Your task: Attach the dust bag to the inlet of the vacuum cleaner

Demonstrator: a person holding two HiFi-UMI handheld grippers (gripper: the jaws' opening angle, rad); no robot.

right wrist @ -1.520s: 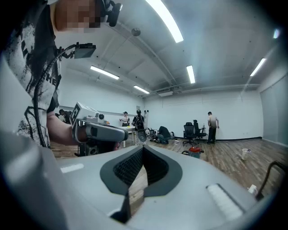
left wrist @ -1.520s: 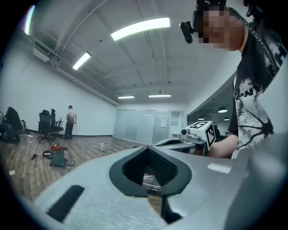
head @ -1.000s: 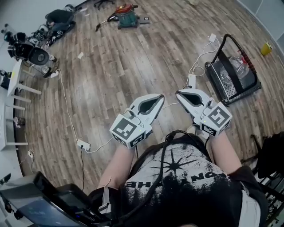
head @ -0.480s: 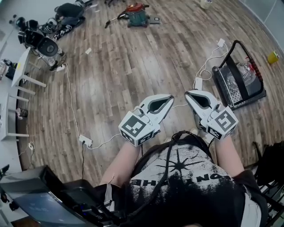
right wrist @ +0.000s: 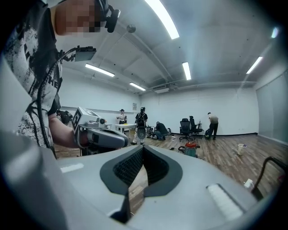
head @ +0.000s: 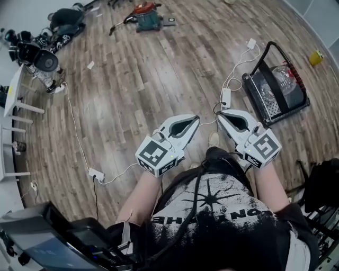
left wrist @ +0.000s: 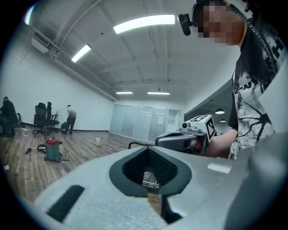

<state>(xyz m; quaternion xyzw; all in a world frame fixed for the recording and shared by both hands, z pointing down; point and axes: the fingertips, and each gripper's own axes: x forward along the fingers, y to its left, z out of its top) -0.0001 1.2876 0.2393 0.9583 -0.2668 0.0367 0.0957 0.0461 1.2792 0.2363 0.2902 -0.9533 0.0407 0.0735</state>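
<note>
Task not begun: your left gripper (head: 195, 120) and right gripper (head: 220, 114), both clenched empty, hover near you, while the vacuum cleaner (head: 146, 15) stands far off on the floor (head: 137, 90); no dust bag can be made out.

Wood-plank floor (head: 137, 90), white walls (right wrist: 234, 110), strip lights (left wrist: 144, 23), perhaps glass partition (left wrist: 141, 123)

From the head view I see the vacuum cleaner (head: 146, 15) at the far end of the wooden floor (head: 159, 74), well apart from where I stand. It is a canister with a teal-green drum and a red top, standing upright. Its dark hose (head: 121, 25) trails across the boards to its left. A small flat dark piece (head: 170, 21) lies just beside it on the right. I cannot tell whether that is the dust bag.
</note>
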